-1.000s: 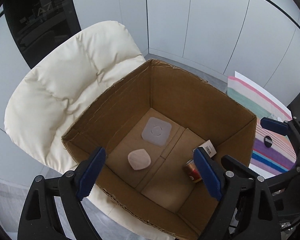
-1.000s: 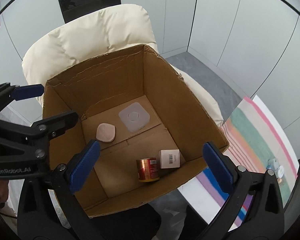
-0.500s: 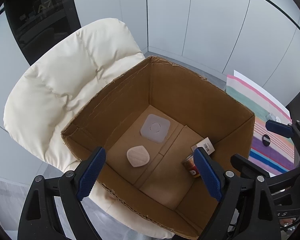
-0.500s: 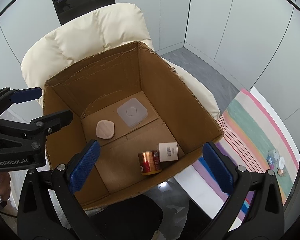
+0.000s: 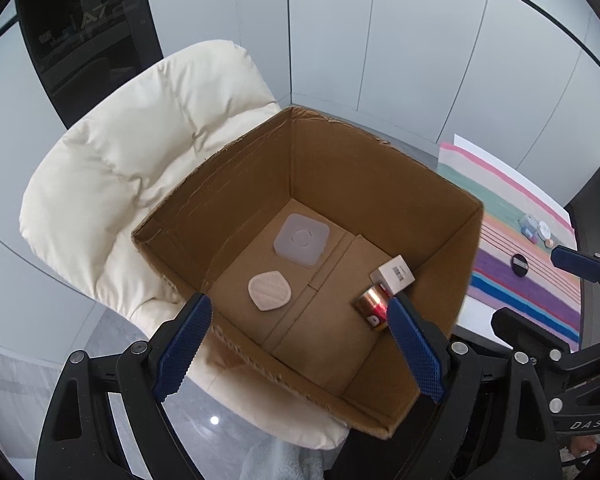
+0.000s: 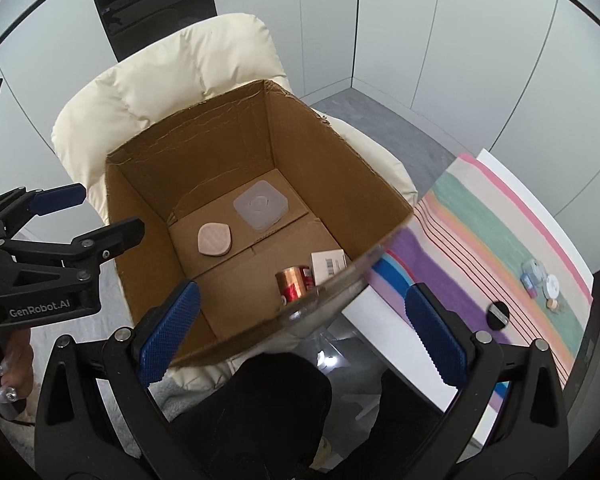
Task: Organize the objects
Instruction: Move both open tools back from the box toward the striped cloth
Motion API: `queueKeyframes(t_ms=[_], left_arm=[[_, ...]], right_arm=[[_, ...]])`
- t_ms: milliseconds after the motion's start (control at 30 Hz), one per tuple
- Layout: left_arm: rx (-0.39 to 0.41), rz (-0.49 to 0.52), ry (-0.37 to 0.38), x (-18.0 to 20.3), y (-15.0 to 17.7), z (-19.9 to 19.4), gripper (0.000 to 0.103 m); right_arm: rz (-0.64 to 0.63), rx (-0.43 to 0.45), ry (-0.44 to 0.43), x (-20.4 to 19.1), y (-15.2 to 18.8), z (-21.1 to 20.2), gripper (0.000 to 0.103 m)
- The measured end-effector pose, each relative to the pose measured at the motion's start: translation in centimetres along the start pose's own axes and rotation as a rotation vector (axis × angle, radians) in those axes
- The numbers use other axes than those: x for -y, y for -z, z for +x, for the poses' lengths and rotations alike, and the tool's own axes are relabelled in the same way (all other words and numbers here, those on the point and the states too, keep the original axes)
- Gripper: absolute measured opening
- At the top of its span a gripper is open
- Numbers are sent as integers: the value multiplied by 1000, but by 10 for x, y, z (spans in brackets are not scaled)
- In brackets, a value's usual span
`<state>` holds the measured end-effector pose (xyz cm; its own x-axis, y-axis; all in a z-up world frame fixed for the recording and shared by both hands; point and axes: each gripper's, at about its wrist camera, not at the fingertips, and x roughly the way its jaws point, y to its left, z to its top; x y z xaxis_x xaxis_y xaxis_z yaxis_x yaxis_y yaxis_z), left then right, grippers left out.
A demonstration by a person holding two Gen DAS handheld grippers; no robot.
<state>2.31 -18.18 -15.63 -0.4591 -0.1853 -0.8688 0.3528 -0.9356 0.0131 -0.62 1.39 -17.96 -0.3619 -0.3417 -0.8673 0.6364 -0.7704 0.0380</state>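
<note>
An open cardboard box (image 5: pixel 380 184) (image 6: pixel 220 120) sits on a cream padded chair. Inside lie a clear square lid (image 5: pixel 301 239) (image 6: pixel 261 206), a pinkish rounded pad (image 5: pixel 269 290) (image 6: pixel 215 239), a red and copper can (image 5: pixel 371 307) (image 6: pixel 294 285) on its side and a small white barcoded box (image 5: pixel 393 275) (image 6: pixel 328 265). My left gripper (image 5: pixel 296 350) is open and empty above the box's near edge. My right gripper (image 6: pixel 300 334) is open and empty above the box's near right corner. The left gripper also shows in the right wrist view (image 6: pixel 80 216).
The cream chair (image 5: pixel 140 152) (image 6: pixel 172 72) holds the box. A striped cloth (image 5: pixel 516 248) (image 6: pixel 492 232) covers a white table on the right, with a black round disc (image 5: pixel 519 261) (image 6: pixel 498 311) and several small items (image 6: pixel 540 280) on it. White wall panels stand behind.
Both grippers have pulled back and drifted right from the box. The table and its small items show more. Both stay open and empty.
</note>
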Motion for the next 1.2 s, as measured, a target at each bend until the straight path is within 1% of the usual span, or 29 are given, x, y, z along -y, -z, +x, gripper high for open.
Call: queueKeyframes(t_ms=[133,367,500,633,900,1200], left_arm=[[10,-3,-4,-1,17,-16,91],[-9,-21,-6,-11,56,-37,91],[-14,-22,-2,-15,75,-49,91],[13,-28,4,-17,79,-59,91],[9,0,12,-10,79,-57,91],[-18,27,20,4,79,-47,91]], right_arm=[[4,10,10,-4,14,-18,103],[14,7,2,-16,46,-41,103],[23,-4,-21,-25,65,-50,103],[23,-8,-19,-32,77,-57,103],[43,6,8,-29,81,-70,103],[105,22,35,-2,90,-74,103]])
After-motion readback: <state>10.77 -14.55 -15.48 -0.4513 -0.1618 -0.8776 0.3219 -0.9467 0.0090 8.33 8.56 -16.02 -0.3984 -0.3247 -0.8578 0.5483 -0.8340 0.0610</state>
